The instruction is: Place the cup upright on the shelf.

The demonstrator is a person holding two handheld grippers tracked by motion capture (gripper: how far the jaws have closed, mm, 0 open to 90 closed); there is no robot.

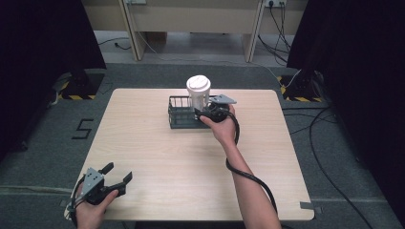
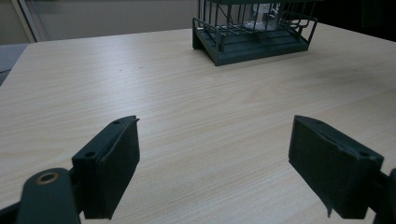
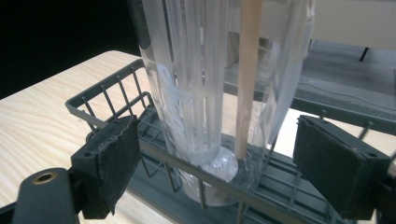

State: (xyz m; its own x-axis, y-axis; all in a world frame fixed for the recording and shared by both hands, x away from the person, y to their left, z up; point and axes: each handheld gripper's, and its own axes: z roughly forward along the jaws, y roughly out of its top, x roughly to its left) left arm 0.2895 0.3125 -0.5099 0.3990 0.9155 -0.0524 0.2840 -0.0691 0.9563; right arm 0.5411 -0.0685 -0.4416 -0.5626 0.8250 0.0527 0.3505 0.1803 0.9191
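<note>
Your right tongs (image 1: 203, 113) gape wide at the clear cup (image 1: 198, 93), standing in the wire basket (image 1: 177, 114) at frame centre, jaws either side but not touching. Left tongs (image 1: 117, 174), spread and empty, wait lower left. Looks like the reach; next, close squarely on that cup.

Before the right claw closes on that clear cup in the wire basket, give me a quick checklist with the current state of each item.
1. Right claw open wide enough: ok, pads either side of the cup.
2. Cup upright in the basket: ok.
3. White lid seated: ok, as far as the high view tells.
4. Basket rail in the pads' closing path: cannot tell.
5. Left claw out of the way: ok, open at the near table edge.
</note>
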